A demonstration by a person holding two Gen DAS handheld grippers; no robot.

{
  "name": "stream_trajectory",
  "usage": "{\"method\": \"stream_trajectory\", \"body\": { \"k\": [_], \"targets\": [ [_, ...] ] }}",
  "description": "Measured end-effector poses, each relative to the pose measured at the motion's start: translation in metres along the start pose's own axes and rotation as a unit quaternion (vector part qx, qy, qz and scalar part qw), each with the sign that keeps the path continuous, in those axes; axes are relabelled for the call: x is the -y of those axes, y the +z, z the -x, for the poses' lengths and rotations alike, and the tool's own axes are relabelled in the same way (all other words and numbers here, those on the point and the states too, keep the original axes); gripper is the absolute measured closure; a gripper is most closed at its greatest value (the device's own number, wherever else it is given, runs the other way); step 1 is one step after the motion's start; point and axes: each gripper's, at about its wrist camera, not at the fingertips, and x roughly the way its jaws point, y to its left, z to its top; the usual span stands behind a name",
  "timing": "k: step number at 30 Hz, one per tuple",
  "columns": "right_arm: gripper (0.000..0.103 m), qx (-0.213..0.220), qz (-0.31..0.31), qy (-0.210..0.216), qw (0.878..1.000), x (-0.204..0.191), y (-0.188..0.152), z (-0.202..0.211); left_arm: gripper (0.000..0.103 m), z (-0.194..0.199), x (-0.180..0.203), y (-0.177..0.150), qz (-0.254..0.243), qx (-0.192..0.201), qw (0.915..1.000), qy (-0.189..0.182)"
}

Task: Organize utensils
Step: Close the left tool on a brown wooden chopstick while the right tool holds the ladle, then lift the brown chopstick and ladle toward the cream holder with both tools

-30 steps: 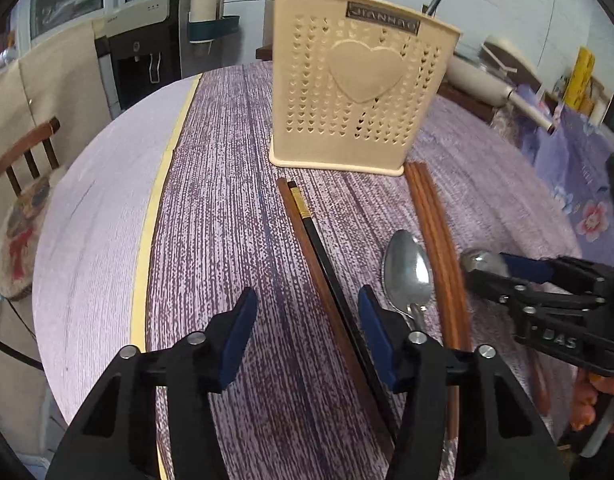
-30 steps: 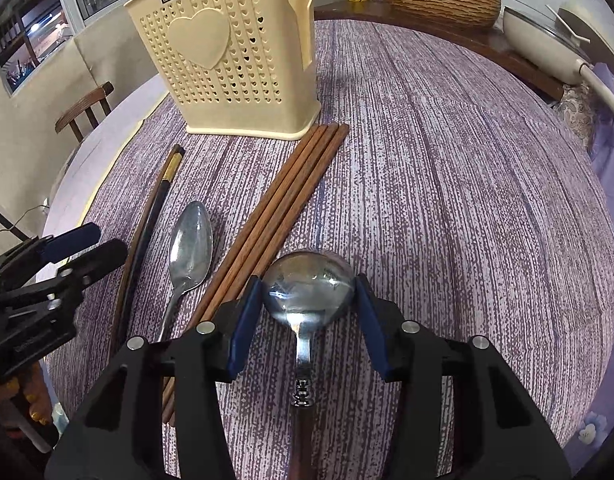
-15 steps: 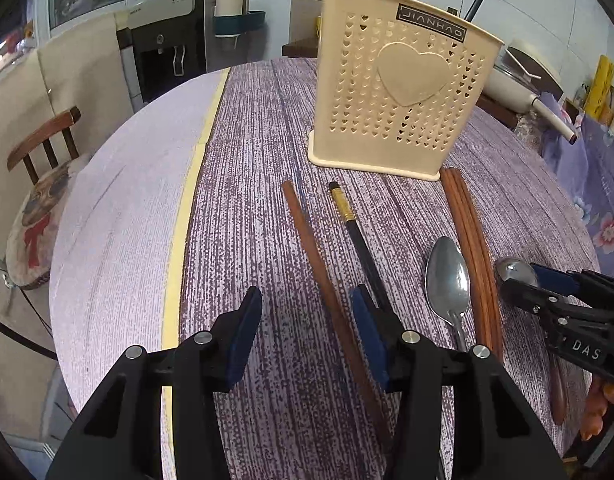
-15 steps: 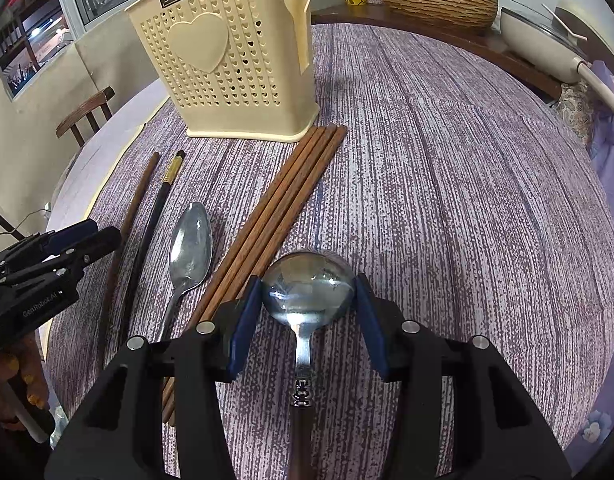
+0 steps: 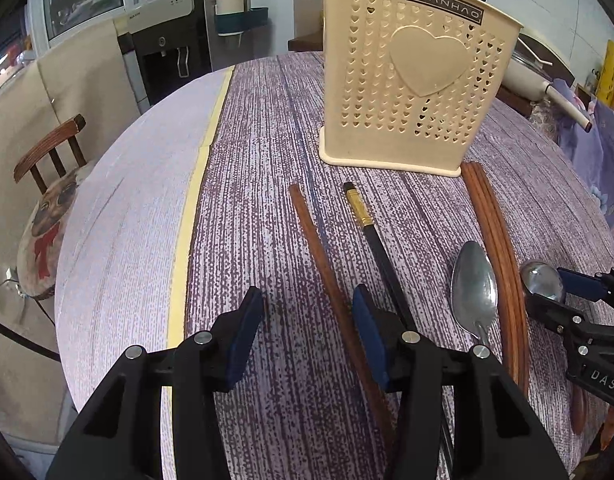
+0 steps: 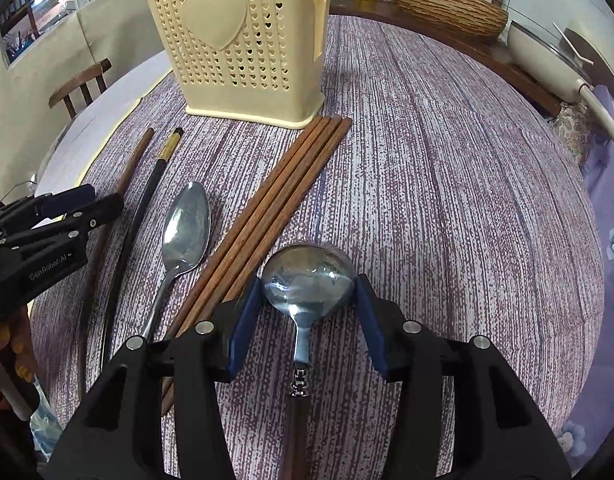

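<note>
Fingers, right gripper (image 6: 309, 320): apart, blue pads either side of the round spoon (image 6: 309, 282); contact hard to tell.
Round spoon: shiny bowl on the surface (image 6: 447, 200), dark handle cut off below.
Fingers, left gripper (image 5: 307, 332): apart, empty, over the brown chopstick (image 5: 323, 260).
Black chopstick (image 5: 381, 248): lower end hidden behind a finger.
Oval spoon (image 6: 185, 232): between black chopstick and chopstick bundle (image 6: 275, 200).
Holder (image 6: 243, 40): cream, heart-perforated, upright, farthest; contents unseen.

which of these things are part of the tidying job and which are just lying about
Job: holder, brown chopsticks, black chopstick, single brown chopstick, oval spoon, round spoon.

Lying about: woven basket, pan, chair, water dispenser.
</note>
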Motion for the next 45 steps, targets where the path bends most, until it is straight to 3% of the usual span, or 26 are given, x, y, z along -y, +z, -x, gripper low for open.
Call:
{"method": "stream_trajectory", "body": {
  "k": [13, 15, 20, 23, 36, 45],
  "targets": [
    [0.055, -0.007, 0.004, 0.001, 1.0, 0.0, 0.005, -0.003, 0.056, -0.015, 0.007, 0.025, -0.01, -0.035, 0.9993, -0.006],
    [0.055, -0.008, 0.005, 0.001, 1.0, 0.0, 0.005, -0.003, 0.06, -0.017, 0.009, 0.027, -0.016, -0.035, 0.9993, 0.0],
    [0.055, -0.006, 0.003, 0.001, 1.0, 0.0, 0.006, -0.004, 0.084, -0.02, 0.006, 0.034, -0.006, -0.037, 0.9993, 0.008],
    [0.055, -0.002, 0.001, 0.0, 1.0, -0.001, 0.005, -0.003, 0.091, -0.019, 0.006, 0.032, -0.001, -0.032, 0.9994, 0.016],
    [0.055, 0.017, -0.013, 0.008, 1.0, 0.002, 0.002, 0.0, 0.095, -0.02, 0.002, 0.034, 0.025, -0.028, 0.9993, 0.003],
    [0.055, 0.077, -0.031, 0.035, 0.996, 0.009, 0.006, 0.036, 0.095, 0.014, 0.0, 0.041, 0.03, 0.016, 0.9992, -0.023]
  ]
}}
